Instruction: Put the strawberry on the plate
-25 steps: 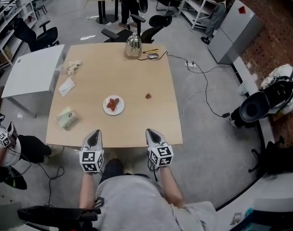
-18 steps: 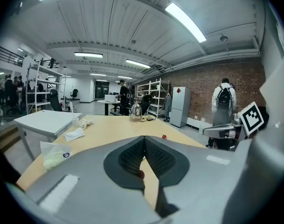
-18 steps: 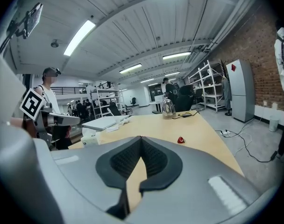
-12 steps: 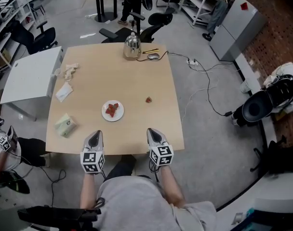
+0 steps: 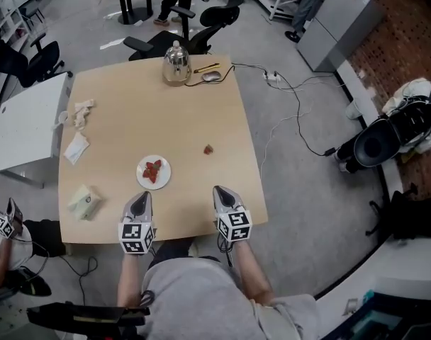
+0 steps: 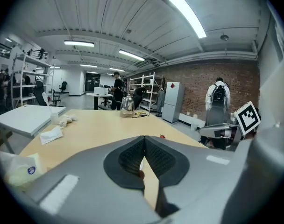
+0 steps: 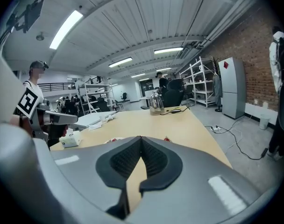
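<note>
Reaching over the pale wooden tabletop (image 5: pixel 130 112) past the round white plate (image 5: pixel 163 178), the right gripper (image 5: pixel 222 192), pressed together and empty like the left gripper (image 5: pixel 140 197), should spread before straddling the small red strawberry (image 5: pixel 208 149) lying right of that plate.

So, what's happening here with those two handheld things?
A person is at the near edge of a wooden table, a gripper in each hand: the left gripper and the right gripper are both shut and empty. One loose strawberry lies on the table, right of a white plate that already holds red fruit. Nothing is picked up yet.
</note>
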The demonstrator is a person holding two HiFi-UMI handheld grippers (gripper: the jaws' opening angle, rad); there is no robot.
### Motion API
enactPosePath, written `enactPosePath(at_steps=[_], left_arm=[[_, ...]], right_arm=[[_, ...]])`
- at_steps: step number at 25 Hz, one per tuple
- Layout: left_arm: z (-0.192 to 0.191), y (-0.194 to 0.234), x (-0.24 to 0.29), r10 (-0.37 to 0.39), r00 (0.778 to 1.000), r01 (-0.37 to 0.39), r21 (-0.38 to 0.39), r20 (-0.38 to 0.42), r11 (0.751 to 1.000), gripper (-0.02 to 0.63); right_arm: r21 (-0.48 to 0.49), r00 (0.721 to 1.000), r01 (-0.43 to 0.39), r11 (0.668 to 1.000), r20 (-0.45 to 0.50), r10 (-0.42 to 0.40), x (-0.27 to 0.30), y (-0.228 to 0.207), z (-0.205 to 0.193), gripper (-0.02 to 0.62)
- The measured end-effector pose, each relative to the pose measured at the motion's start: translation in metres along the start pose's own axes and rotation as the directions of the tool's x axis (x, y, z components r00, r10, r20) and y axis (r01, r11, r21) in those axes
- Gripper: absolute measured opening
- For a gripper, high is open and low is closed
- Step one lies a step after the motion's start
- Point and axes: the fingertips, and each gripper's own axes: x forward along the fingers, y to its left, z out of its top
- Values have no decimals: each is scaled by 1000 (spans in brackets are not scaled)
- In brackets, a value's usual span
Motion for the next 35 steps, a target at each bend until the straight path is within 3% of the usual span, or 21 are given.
enactPosePath(at_steps=[7,16,31,35], left_arm=[[-4,-3,45,-74,996,75,6,-59,997,20],[-12,0,78,-109,988,109,-9,-105,994,20],[-30,-1,88,-155,977,153,-30,-145,988,20],[-33,3,85,-146,978,143,-36,-146,989,20]], right_arm=[[20,998,45,999,-34,-45,30,-26,0,8],[16,995,70,997,-67,-69,66,-57,2,8],[-2,989,56,998,-136,-55,135,-75,-14,9],[-10,983,41,999,-178,-42,152,-76,-25,49]])
